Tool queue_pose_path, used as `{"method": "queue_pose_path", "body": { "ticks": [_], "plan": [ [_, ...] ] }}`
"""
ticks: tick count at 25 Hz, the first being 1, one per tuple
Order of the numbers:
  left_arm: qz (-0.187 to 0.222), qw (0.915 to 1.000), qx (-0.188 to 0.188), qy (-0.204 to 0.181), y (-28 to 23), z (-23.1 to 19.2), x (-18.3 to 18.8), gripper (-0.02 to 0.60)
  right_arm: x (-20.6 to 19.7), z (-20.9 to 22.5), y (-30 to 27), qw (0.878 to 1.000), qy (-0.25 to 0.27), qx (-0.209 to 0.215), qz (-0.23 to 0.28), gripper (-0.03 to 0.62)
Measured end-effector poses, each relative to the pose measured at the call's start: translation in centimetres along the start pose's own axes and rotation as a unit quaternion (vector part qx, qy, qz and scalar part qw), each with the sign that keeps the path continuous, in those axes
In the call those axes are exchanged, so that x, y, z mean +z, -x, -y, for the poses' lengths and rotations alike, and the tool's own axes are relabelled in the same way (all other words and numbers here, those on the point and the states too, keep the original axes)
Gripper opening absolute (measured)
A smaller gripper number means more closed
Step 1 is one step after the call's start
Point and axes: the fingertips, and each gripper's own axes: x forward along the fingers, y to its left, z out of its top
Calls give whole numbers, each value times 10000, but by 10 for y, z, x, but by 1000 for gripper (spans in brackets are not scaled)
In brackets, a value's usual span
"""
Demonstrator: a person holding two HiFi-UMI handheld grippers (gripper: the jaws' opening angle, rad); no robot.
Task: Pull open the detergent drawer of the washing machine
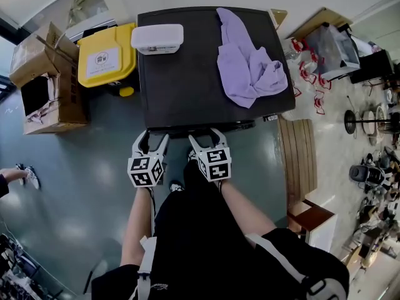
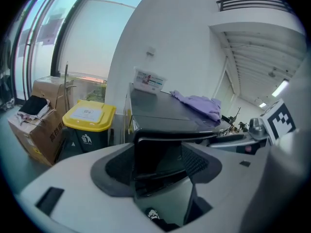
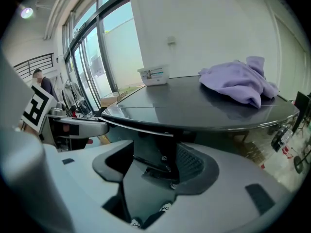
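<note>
Head view looks steeply down on the black washing machine (image 1: 187, 74), whose flat top serves as a surface. On it lie a white box (image 1: 157, 38) at the far left and a crumpled purple cloth (image 1: 247, 61) at the far right. A yellow-lidded bin (image 1: 106, 58) stands just left of the machine, with cardboard boxes (image 1: 47, 80) further left.

Both tools point at the machine's near front edge, side by side. The left tongs (image 1: 155, 136) are at the left front corner and the right tongs (image 1: 205, 136) are near the middle of the front.

Left gripper view shows the left tongs (image 2: 158, 165) spread wide. The dark front of the detergent drawer (image 2: 158, 152), just under the top's left front corner, stands between them. Whether either pad touches it cannot be told.

Right gripper view shows the right tongs (image 3: 153, 171) also wide, holding nothing. The machine's dark front below the top's edge fills the gap between them, and the cloth lies far right on the top.
</note>
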Motion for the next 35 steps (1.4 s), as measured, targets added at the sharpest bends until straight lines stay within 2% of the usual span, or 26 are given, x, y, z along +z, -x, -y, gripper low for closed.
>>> {"method": "queue_pose_path", "body": {
  "ticks": [8, 13, 35],
  "plan": [
    [28, 9999, 125, -111, -3, 1, -2, 299, 2, 6, -3, 9991, -264, -315, 85, 247],
    [-28, 9997, 195, -132, -5, 2, -3, 299, 1, 6, -3, 9991, -94, -406, 99, 236],
    [-238, 9992, 253, -212, 0, 2, -3, 299, -1, 4, 2, 9992, 143, -363, -81, 195]
  ]
}}
